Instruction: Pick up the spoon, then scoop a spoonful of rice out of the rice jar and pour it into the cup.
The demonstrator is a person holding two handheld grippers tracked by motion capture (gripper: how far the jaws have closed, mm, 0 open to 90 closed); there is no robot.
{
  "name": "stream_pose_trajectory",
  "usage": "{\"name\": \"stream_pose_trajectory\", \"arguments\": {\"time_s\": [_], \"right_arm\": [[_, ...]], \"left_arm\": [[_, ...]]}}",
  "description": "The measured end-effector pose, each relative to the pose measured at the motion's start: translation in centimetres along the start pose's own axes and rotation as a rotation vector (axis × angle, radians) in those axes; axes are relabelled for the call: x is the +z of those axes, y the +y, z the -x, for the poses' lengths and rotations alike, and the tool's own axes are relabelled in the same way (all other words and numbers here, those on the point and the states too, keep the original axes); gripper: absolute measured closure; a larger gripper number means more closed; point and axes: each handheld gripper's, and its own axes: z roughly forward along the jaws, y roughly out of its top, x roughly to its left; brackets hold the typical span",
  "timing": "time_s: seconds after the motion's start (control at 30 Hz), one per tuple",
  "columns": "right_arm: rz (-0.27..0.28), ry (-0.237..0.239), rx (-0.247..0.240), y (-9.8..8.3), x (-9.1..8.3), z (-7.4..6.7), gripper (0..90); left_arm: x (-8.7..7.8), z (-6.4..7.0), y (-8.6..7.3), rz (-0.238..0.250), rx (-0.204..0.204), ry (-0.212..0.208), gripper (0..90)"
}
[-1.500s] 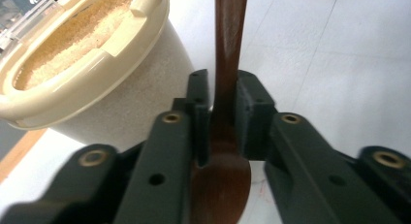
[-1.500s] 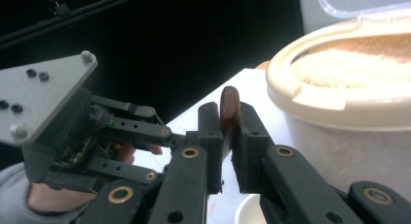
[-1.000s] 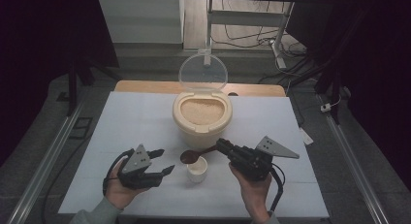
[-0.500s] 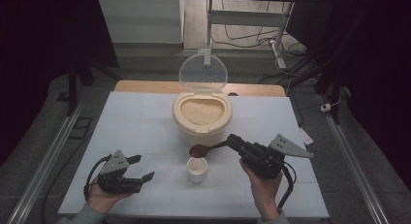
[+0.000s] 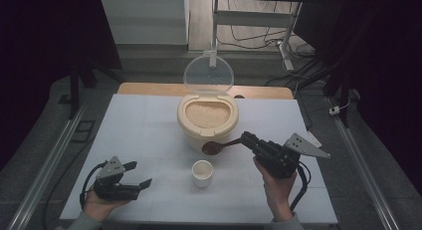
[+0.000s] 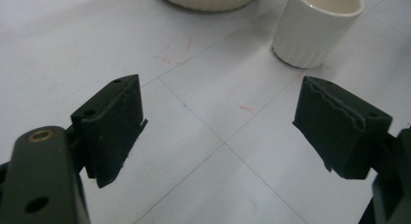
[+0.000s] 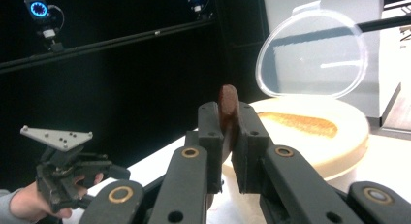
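Note:
A cream container [image 5: 207, 121] of rice stands mid-table with its clear lid [image 5: 208, 73] raised. In front of it stands a small white cup [image 5: 202, 172]. My right gripper [image 5: 247, 138] is shut on the handle of a brown spoon [image 5: 215, 148], whose bowl hovers by the container's front wall, above and behind the cup. In the right gripper view the spoon [image 7: 227, 104] stands edge-on between the jaws. My left gripper [image 5: 139, 174] sits low at the front left, open and empty; its jaws have just been opening. In its own view, the cup [image 6: 315, 25] lies well beyond the jaws.
The white table [image 5: 149, 125] has free surface to the left and right of the container. Its front edge runs just below both hands. A wooden strip [image 5: 149, 89] borders the far side, and metal rails [image 5: 54, 155] flank the table.
The left gripper drew away from the cup to the front left and its jaws spread wider. The right gripper carried the spoon from over the cup back toward the container.

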Motion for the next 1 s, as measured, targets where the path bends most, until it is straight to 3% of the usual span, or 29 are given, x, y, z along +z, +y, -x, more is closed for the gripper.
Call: {"name": "stream_pose_trajectory", "arguments": {"time_s": [0.27, 0.5, 0.67, 0.77, 0.93, 1.0], "right_arm": [[0.025, -0.007, 0.002, 0.5, -0.4, 0.4, 83.4], [0.059, -0.038, -0.03, 3.1, 0.9, 0.8, 83.3], [0.069, -0.083, -0.037, 4.4, 1.9, 1.7, 83.4], [0.065, -0.141, -0.034, 5.2, 2.9, 2.7, 83.4], [0.018, -0.21, -0.071, 5.6, 4.5, 3.4, 83.3], [0.008, -0.216, -0.077, 5.6, 4.8, 3.5, 83.4]], "left_arm": [[0.0, -0.3, -0.1, -0.009, -0.015, 0.004, 16.8], [0.1, -0.4, -0.1, -0.01, -0.021, 0.002, 16.0], [0.2, -0.4, -0.2, -0.018, -0.023, -0.003, 15.8], [0.2, -0.3, -0.1, -0.019, -0.021, -0.004, 15.7], [0.4, -0.3, -0.1, -0.025, -0.02, -0.007, 15.7], [0.4, -0.4, -0.2, -0.025, -0.021, -0.008, 15.7]]}}
